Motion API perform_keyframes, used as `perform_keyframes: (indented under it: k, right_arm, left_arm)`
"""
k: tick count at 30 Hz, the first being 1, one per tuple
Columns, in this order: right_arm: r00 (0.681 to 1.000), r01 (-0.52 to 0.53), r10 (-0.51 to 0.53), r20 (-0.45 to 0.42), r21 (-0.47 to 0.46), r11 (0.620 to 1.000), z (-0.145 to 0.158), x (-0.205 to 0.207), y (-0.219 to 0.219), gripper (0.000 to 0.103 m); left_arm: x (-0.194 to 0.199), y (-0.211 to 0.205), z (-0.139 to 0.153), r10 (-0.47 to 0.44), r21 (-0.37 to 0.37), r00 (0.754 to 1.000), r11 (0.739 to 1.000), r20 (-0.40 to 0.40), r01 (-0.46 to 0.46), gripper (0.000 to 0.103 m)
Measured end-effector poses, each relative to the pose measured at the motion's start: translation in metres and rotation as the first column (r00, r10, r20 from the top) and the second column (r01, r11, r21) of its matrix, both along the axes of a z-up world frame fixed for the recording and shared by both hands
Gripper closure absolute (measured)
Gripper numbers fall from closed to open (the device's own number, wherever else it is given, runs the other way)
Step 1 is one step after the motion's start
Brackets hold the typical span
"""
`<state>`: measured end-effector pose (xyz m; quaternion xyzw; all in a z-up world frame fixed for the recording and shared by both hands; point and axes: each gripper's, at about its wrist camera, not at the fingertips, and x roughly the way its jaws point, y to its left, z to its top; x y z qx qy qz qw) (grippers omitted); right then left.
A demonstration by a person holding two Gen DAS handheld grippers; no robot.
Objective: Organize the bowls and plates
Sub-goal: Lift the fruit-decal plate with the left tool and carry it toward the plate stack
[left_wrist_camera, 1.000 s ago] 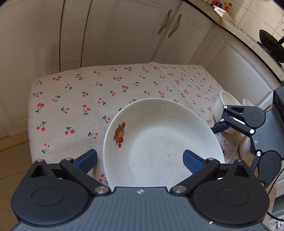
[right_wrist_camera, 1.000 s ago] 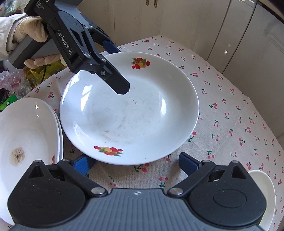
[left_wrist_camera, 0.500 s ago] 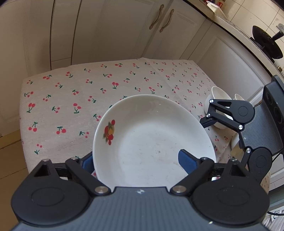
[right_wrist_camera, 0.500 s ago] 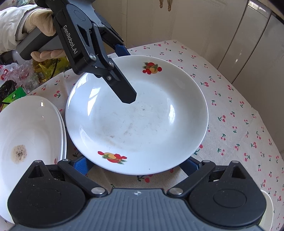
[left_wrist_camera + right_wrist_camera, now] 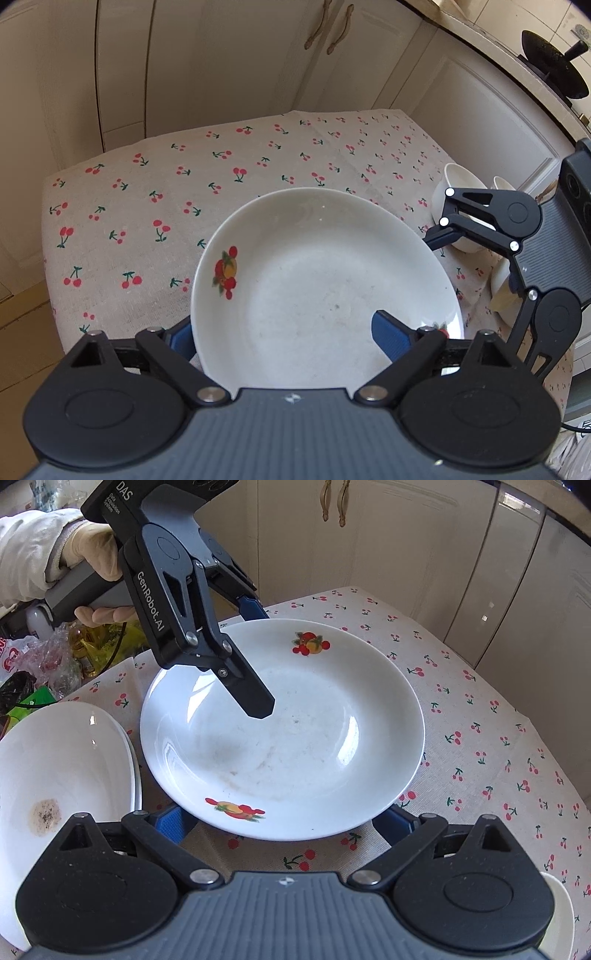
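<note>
White glazed plate point(image 5: 291, 731), deep, with a fruit motif at two opposite rim points; sits over the cherry-print cloth point(image 5: 480, 709) that covers the worktop, with light soiling in its well.

Left gripper point(image 5: 284, 332): jaws straddle the plate's rim, one blue pad under the outer edge, the other over the inner surface; jaws opening slightly, and whether the pads press the plate cannot be told. Held by a gloved hand point(image 5: 92, 554).

Right gripper point(image 5: 284, 821): jaws set wide, blue pads either side of the plate's near rim and below it; contact cannot be told.

Stacked white plates point(image 5: 62, 771), top one stained, just beside the plate.

White bowls point(image 5: 460, 184) near the cloth's edge, behind the right gripper's linkage.

Cream cabinet doors point(image 5: 221, 55) beyond the worktop.
</note>
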<state>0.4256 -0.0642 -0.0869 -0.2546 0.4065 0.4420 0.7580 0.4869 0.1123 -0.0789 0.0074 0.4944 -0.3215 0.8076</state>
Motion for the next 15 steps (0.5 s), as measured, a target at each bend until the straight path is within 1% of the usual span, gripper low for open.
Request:
perform_keyframes:
  k: [7,15]
  right_arm:
    - [1.000,-0.006,0.006,0.024,-0.020,1.000,-0.001,-0.002,0.002,0.002]
    - [0.999,-0.001,0.002,0.032,-0.027,1.000,-0.003,-0.001,0.004,0.002]
  left_arm:
    - [0.015,0.013,-0.001,0.046,-0.091,0.996,0.994,-0.080,-0.053,0.010]
    - [0.019,0.007,-0.002,0.051,-0.086,0.995,0.995,-0.081,-0.058,0.009]
